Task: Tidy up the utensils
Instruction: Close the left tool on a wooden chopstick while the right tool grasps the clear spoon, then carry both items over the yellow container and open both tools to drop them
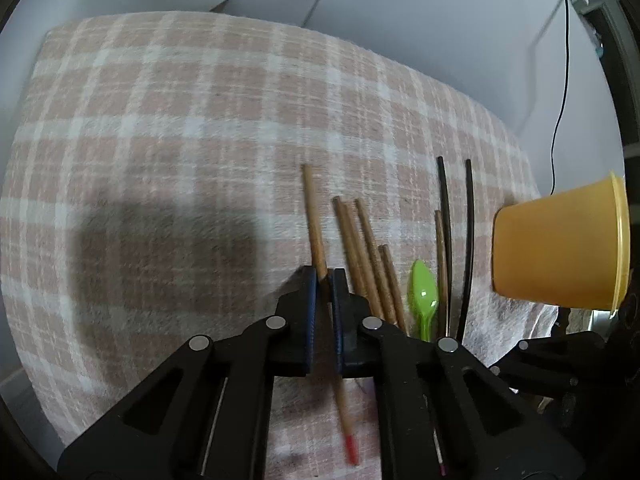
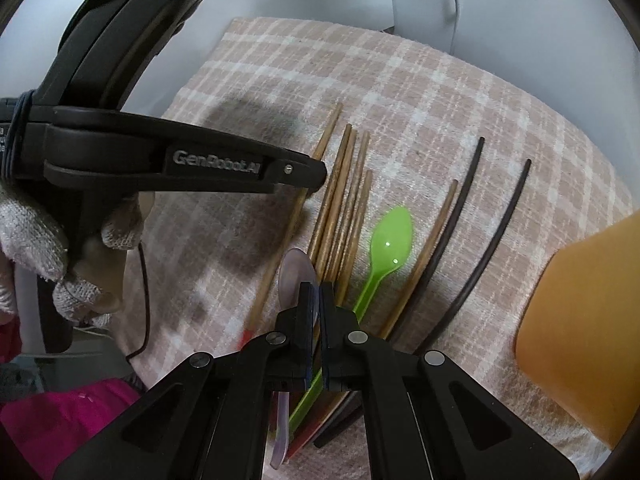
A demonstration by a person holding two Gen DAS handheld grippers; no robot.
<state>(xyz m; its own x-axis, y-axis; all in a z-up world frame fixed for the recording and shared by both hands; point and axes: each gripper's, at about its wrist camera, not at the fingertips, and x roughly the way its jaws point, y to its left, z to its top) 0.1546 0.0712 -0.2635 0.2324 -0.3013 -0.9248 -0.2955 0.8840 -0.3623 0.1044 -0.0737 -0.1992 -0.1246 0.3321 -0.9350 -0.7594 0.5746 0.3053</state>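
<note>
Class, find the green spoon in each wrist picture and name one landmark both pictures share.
Left wrist view: green spoon lies lower right of centre, between the brown chopsticks and the black chopsticks.
Right wrist view: green spoon lies centre, bowl pointing up.
Shared landmark: orange cup at the right edge.

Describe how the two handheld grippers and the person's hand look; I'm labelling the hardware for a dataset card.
Both grippers are matte black plastic with cut-out linkage arms, round silver pivot pins and dark blue ribbed pads on the fingers. The left gripper, seen side-on from the right wrist camera, carries raised grey "GenRobot.AI" lettering. The hand wears a white knitted glove with open fingertips, and a thin black cable hangs below it.
</note>
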